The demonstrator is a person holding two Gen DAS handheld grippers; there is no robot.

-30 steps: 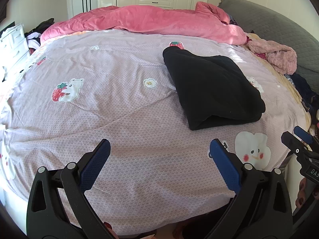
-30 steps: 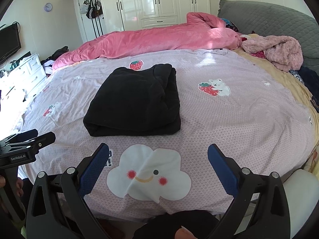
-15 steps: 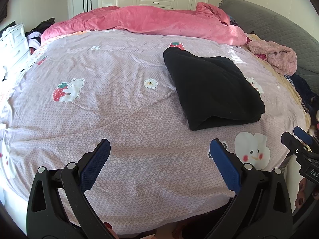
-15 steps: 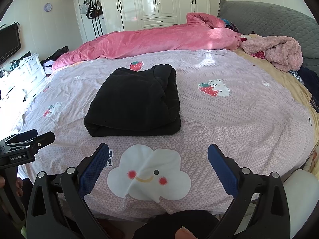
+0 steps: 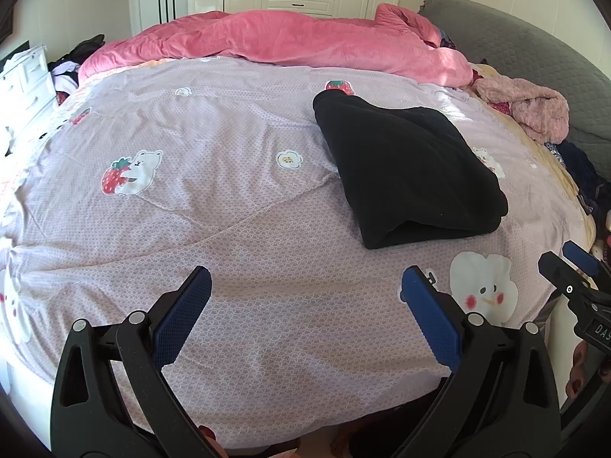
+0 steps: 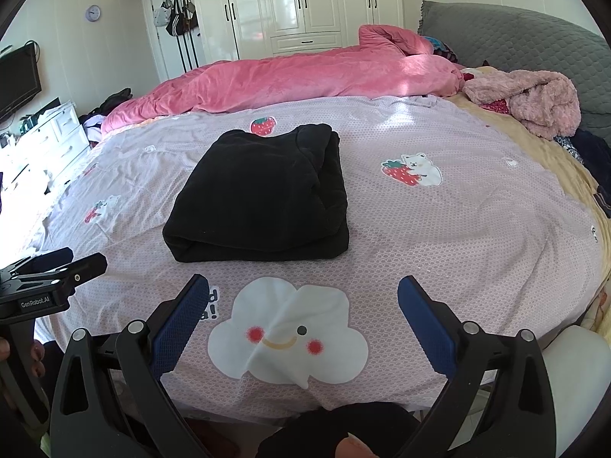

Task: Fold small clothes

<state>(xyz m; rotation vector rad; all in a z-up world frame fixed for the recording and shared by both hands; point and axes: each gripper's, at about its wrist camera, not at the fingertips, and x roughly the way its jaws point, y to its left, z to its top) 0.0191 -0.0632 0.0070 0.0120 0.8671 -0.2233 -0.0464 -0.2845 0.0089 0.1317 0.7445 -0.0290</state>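
A black garment (image 5: pixel 404 168) lies folded into a thick rectangle on the lilac bedspread (image 5: pixel 214 206), also seen in the right wrist view (image 6: pixel 263 194). My left gripper (image 5: pixel 305 286) is open and empty, held over the bed's near edge, well short and left of the garment. My right gripper (image 6: pixel 303 294) is open and empty, above the white cloud print (image 6: pixel 286 339), just short of the garment's near fold. Each gripper shows at the edge of the other's view, the right gripper (image 5: pixel 573 267) and the left gripper (image 6: pixel 61 267).
A pink duvet (image 6: pixel 298 76) is heaped along the far side. A fluffy pink garment (image 6: pixel 534 99) and dark clothes lie at the right by the grey headboard (image 6: pixel 515 34). White drawers (image 6: pixel 42 141) stand at the left, wardrobes (image 6: pixel 305 4) behind.
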